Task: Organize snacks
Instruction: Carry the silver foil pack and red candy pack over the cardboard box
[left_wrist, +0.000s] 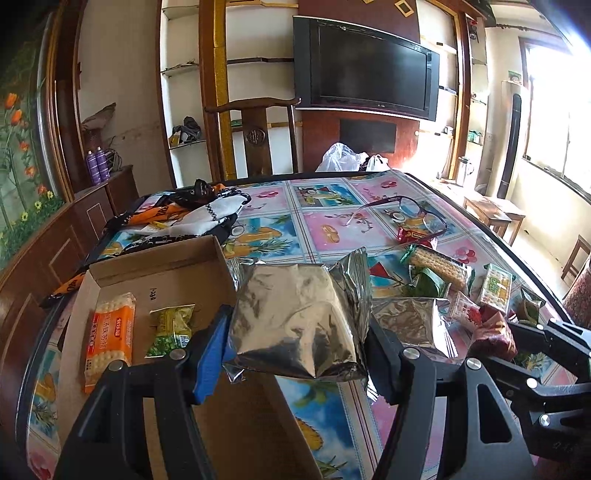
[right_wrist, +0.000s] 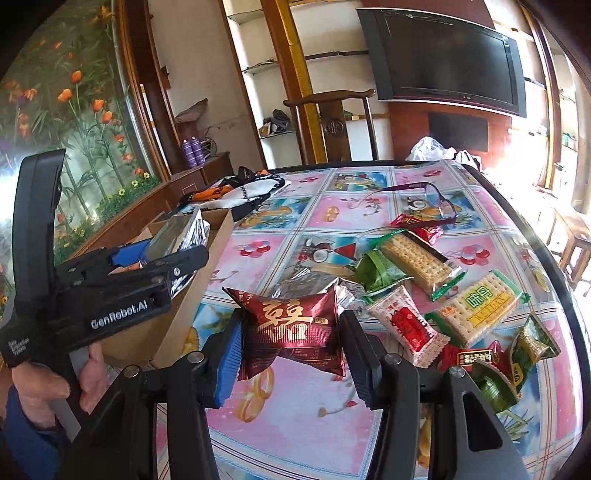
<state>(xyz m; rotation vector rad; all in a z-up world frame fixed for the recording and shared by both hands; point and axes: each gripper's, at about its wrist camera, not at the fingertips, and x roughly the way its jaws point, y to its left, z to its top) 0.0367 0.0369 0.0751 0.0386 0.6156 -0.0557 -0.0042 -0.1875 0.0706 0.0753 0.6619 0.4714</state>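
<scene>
While the silver foil packet (left_wrist: 299, 317) hangs pinched between the left gripper's (left_wrist: 297, 343) two fingers, it sits lifted above the table, right at the near edge of the open cardboard box (left_wrist: 162, 273). Those jaws are set fairly wide, closed in only as far as the packet's puffy sides allow, blue pad (left_wrist: 211, 354) pressed on one side and black finger on the other. Inside the box lie an orange cracker pack (left_wrist: 109, 341) and a small green-and-yellow snack (left_wrist: 170, 328), side by side on the cardboard floor.

Over to the right gripper (right_wrist: 291, 332), and it's clamped on a dark red packet with gold characters (right_wrist: 293, 328), fingers squeezing its flanks, held up off the tablecloth. From this view the left gripper (right_wrist: 173, 254) shows beside the box (right_wrist: 192, 295), foil packet (right_wrist: 177, 236) in its grip over the box's edge.

Beyond, loose snacks are scattered on the flowery tablecloth (right_wrist: 295, 218): a long cracker sleeve in green wrap (right_wrist: 413, 258), a green-labelled cracker pack (right_wrist: 476, 310), a white-and-red sachet (right_wrist: 406, 325), a small red packet (right_wrist: 472, 356) and green wrapped pieces (right_wrist: 532, 347) near the table's edge. Another silver foil packet (left_wrist: 406, 317) lies flat just beside the held one. A pair of glasses (right_wrist: 428, 199) rests further back, and a patterned cloth (left_wrist: 192, 214) lies behind the box.
</scene>
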